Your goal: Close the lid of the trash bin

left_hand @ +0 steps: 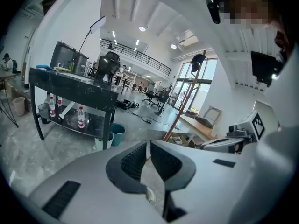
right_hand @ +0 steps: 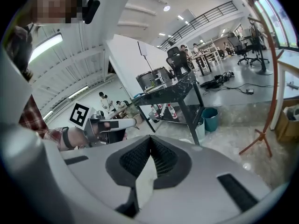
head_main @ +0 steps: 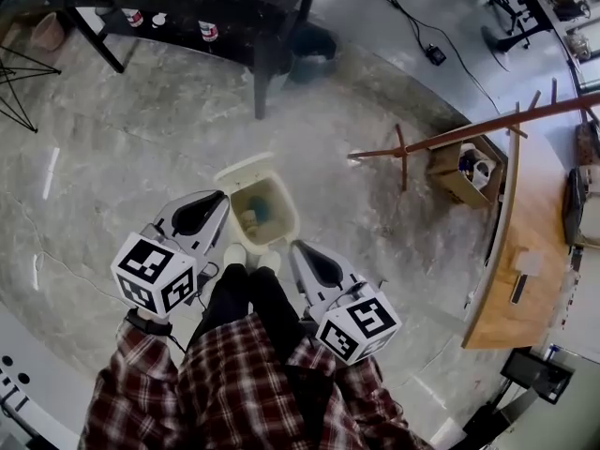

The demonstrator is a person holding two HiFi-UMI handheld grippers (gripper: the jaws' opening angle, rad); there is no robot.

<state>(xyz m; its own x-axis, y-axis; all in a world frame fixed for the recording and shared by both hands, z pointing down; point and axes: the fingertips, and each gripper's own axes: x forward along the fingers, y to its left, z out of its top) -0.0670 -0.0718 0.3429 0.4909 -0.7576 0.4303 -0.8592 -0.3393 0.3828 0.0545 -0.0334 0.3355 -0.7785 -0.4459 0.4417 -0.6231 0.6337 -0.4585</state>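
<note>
A small cream trash bin [head_main: 281,228] stands on the floor just ahead of the person's feet. Its lid [head_main: 242,171] is tipped open toward the far side, and some rubbish shows inside. My left gripper [head_main: 221,197] hangs by the bin's left rim, jaws shut and empty. My right gripper [head_main: 296,247] is at the bin's near right corner, also shut on nothing. In the left gripper view the left gripper [left_hand: 148,144] has its pads meeting at the tip. In the right gripper view the right gripper [right_hand: 150,149] shows the same. Both views look out over the room, not at the bin.
A black table [head_main: 272,7] with bottles on its shelf stands beyond the bin. A wooden coat stand [head_main: 469,134], a cardboard box [head_main: 464,172] and a curved wooden desk [head_main: 525,242] are to the right. Cables [head_main: 412,26] lie on the floor.
</note>
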